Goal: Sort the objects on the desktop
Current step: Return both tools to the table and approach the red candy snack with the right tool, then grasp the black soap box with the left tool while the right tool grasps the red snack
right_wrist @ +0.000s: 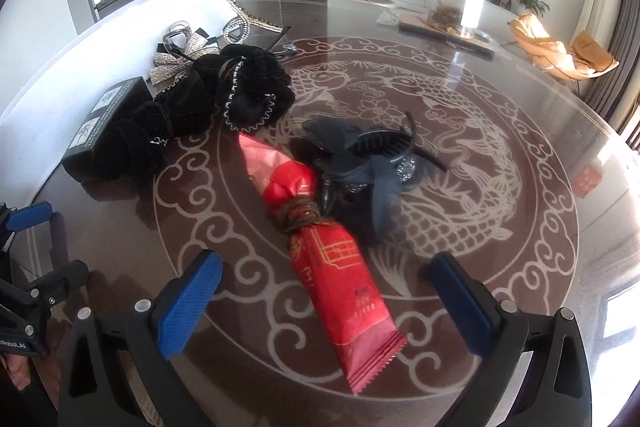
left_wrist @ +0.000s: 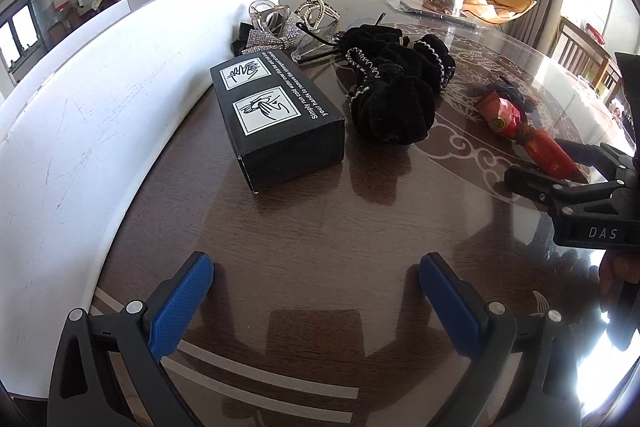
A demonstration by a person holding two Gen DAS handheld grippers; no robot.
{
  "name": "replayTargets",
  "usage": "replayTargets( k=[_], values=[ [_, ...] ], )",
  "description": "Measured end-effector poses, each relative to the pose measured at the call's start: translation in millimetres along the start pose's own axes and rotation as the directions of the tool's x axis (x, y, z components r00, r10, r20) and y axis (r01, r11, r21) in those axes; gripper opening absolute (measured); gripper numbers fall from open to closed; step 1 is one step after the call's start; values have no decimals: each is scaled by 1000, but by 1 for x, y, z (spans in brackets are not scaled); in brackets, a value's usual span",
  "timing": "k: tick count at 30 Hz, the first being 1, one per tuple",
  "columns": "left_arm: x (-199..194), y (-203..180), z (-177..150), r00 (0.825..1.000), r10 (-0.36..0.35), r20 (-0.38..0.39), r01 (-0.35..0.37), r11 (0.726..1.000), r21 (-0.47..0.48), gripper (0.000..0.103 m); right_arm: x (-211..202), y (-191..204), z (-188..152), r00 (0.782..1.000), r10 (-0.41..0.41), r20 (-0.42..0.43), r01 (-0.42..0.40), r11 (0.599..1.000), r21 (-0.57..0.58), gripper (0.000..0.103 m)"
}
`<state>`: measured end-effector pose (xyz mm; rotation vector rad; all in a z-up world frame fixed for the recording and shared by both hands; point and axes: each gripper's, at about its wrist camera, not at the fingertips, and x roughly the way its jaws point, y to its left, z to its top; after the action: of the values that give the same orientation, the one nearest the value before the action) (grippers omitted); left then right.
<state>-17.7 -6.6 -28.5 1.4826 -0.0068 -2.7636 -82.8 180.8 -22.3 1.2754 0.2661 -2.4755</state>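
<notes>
right hand-held gripper [right_wrist: 320,301] spread wide, I straddle red packet [right_wrist: 340,291] lying between its pads to pinch it | left hand-held gripper [left_wrist: 316,293] gaping, empty, black box [left_wrist: 276,115] ahead on desk [left_wrist: 320,219]

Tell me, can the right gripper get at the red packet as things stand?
Probably yes. The right gripper is open, with the red packet lying on the table between its fingers and nothing over the near end. The dark hair claw touches only the packet's far half, beyond the fingers.
</notes>
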Motion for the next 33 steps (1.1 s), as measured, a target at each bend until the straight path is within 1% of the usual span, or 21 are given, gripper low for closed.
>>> replayTargets(
  k=[4,11,14,22,24,25,28,30,33],
  values=[
    [1,0,2,1000,5,6,-5,1000,-7,103,1,11,0,1000,25,0,-25,999,-33,103],
    [2,0,2,1000,4,6,-4,1000,-7,103,13,20,16,999,36,0,-36,998,-46,103],
    [2,0,2,1000,4,6,-4,1000,-7,103,14,30,18,998,58,-1,-58,995,-80,103],
    [3,3,3,1000,2,-12,-2,1000,-11,103,14,31,18,998,62,-2,-62,995,-83,103],
    [2,10,3,1000,19,-23,-20,999,-46,103,15,31,18,998,62,-2,-62,995,-83,103],
    [2,16,3,1000,16,-21,-17,997,-73,103,15,31,18,998,61,-2,-61,995,-83,103],
    [0,33,8,999,-42,-2,41,985,-166,103,14,31,18,998,62,-2,-62,995,-83,103],
    [3,42,15,998,-68,7,68,976,-206,103,15,31,18,998,62,-2,-62,995,-83,103],
    [16,43,36,998,-65,-20,58,972,-226,103,15,31,18,998,62,-2,-62,995,-83,103]
  ],
)
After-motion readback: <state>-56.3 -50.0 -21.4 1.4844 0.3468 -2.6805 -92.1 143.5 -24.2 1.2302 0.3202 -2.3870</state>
